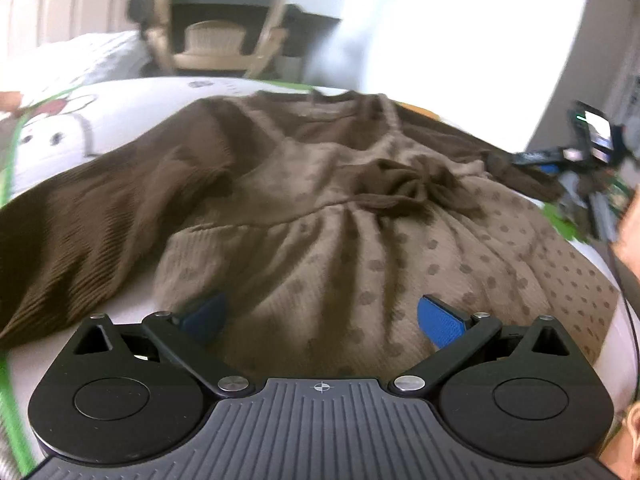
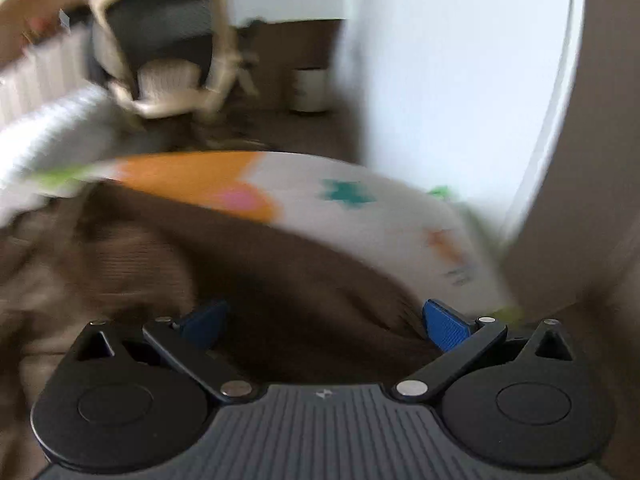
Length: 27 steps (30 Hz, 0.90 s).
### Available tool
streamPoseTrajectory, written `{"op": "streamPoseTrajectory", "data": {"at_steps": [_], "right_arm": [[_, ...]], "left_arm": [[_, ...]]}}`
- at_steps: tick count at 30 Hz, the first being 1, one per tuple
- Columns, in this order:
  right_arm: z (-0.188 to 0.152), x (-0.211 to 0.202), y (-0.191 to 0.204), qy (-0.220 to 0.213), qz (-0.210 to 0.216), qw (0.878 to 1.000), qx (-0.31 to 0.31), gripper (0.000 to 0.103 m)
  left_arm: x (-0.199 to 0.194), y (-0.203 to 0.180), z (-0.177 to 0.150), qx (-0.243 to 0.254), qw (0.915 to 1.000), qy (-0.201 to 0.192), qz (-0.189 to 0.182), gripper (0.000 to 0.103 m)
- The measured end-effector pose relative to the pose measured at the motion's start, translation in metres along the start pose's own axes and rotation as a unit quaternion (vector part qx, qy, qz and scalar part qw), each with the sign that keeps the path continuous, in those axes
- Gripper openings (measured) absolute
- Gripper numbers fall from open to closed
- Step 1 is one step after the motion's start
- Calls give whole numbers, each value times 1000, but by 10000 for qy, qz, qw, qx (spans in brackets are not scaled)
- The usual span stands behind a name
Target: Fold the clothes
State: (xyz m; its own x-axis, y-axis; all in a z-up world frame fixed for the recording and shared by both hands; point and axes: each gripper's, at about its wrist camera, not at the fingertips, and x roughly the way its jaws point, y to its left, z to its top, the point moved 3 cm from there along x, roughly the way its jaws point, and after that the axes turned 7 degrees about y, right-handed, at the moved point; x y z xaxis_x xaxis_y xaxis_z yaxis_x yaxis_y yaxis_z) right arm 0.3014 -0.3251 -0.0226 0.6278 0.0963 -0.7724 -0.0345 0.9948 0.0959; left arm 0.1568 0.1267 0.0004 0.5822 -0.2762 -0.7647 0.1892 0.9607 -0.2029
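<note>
Left wrist view is showing a small brown knit dress with dark ribbed sleeves and a dotted tan skirt (image 1: 320, 208) lying spread across the centre of the frame on a white bedsheet printed with cartoon figures (image 1: 132, 108). A dark fabric bow (image 1: 416, 184) is sitting at the waist seam. The left gripper (image 1: 320, 316) is hovering at the lower centre over the skirt hem, its blue-padded fingers (image 1: 438, 322) standing wide apart and holding nothing.

Right wrist view is blurring heavily; the right gripper (image 2: 322, 320) is likewise spread and empty, positioned at the lower centre over a dark brown sleeve (image 2: 280, 280). A beige chair (image 2: 168, 52) is standing in the upper left of that frame.

Assessment: the garment is appearing light, soft and limp, likely to sag and bunch when lifted. Sleeve cuffs, shoulder seams or hem corners are offering the firmest purchase; the gathered skirt is likely to slip from a shallow pinch.
</note>
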Motion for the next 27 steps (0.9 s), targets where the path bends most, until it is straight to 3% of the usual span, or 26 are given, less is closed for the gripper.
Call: {"op": "streamPoseTrajectory", "data": {"at_steps": [2, 3, 6, 8, 11, 13, 15, 16, 19, 22, 27], "right_arm": [[-3, -10, 27, -37, 483, 9986, -216, 103], [-5, -16, 42, -61, 711, 9967, -375, 103], [-9, -32, 94, -139, 1349, 9857, -1000, 103], [-12, -36, 129, -111, 1765, 9746, -1371, 103], [-20, -26, 169, 213, 2157, 9623, -1644, 103], [-27, -12, 184, 430, 2185, 9596, -1720, 103], [-33, -2, 189, 540, 2138, 9606, -1690, 103], [-34, -1, 189, 496, 2129, 9617, -1656, 103], [-36, 0, 189, 390, 2123, 9641, -1548, 103], [-38, 1, 185, 436, 2175, 9617, -1609, 103], [-37, 0, 181, 472, 2334, 9555, -1739, 103]], "left_arm": [[-18, 15, 4, -342, 9980, -334, 419, 103], [-31, 28, 6, -578, 9924, -583, 914, 103], [-59, 66, 7, -966, 9593, -1103, 2412, 103], [-66, 93, 5, -1271, 9424, -1086, 2898, 103], [-56, 130, -4, -1804, 9352, -650, 2977, 103], [-43, 145, -9, -2036, 9330, -451, 2933, 102], [-36, 150, -10, -2070, 9340, -460, 2875, 76], [-35, 150, -8, -2025, 9354, -486, 2858, 47], [-33, 142, 2, -1563, 9383, -597, 3027, 34], [-37, 131, 25, -1069, 9397, -731, 3164, 31], [-36, 98, 97, -527, 9513, -1202, 2788, 30]]}}
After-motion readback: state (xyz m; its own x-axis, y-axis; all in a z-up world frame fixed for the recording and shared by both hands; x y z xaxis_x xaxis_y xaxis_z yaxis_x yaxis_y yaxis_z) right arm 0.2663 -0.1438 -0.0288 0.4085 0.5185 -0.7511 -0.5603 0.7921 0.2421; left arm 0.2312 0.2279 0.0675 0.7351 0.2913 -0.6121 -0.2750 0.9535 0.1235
